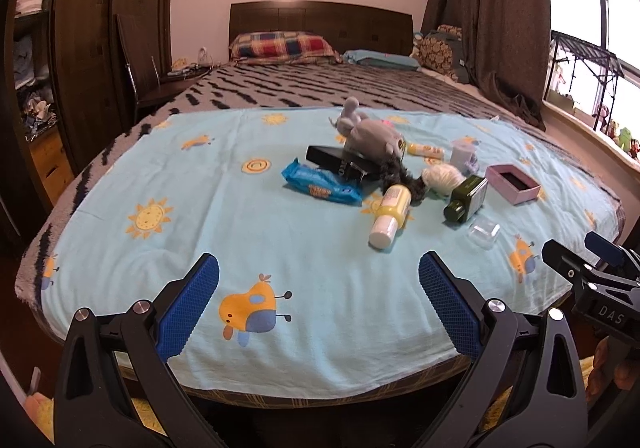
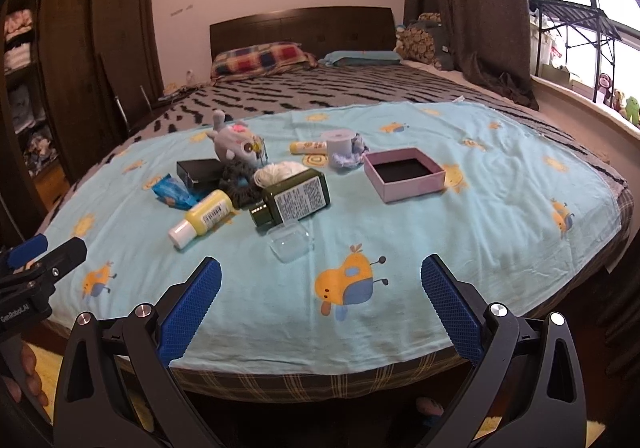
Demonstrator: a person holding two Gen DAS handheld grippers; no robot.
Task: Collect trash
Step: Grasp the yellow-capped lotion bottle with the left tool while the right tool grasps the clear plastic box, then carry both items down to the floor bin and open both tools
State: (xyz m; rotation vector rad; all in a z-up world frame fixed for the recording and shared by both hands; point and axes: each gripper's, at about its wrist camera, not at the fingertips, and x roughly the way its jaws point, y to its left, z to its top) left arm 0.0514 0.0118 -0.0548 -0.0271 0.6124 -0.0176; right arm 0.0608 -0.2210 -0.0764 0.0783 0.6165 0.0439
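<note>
Plainly, we are at the very start: nothing has been collected yet as far as we can see, and we judge the whole job is still ahead. Our left gripper [image 1: 319, 302] hangs with its blue pads spread wide and nothing between them, low in the frame over the near edge of the bed. Our right gripper [image 2: 321, 304] is likewise released and empty, at the bottom of its own view.

The clutter sits in one cluster around the centre of both frames, well apart from either gripper. In the left view we pick out a blue snack wrapper [image 1: 320, 187], a black box [image 1: 340, 164], a yellow bottle with a white cap [image 1: 391, 215], a dark green bottle [image 1: 466, 195] lying on its side, a small clear plastic case [image 1: 485, 234], an open pink box [image 1: 514, 183] right of centre, and a grey plush toy [image 1: 368, 131] resting against the black box. Which of these count as trash we can only guess; the wrapper and the clear case look likeliest. No bin or bag shows in either view.

Everything lies on a pale blue sheet [image 1: 240, 232] printed with suns and cartoon birds, spread across the foot of a bed. Beyond it come a striped blanket [image 1: 320, 89], a plaid pillow [image 1: 282, 43] and a dark headboard at upper centre. A wooden wardrobe fills the upper left, with brown curtains and a bright window at upper right.
</note>
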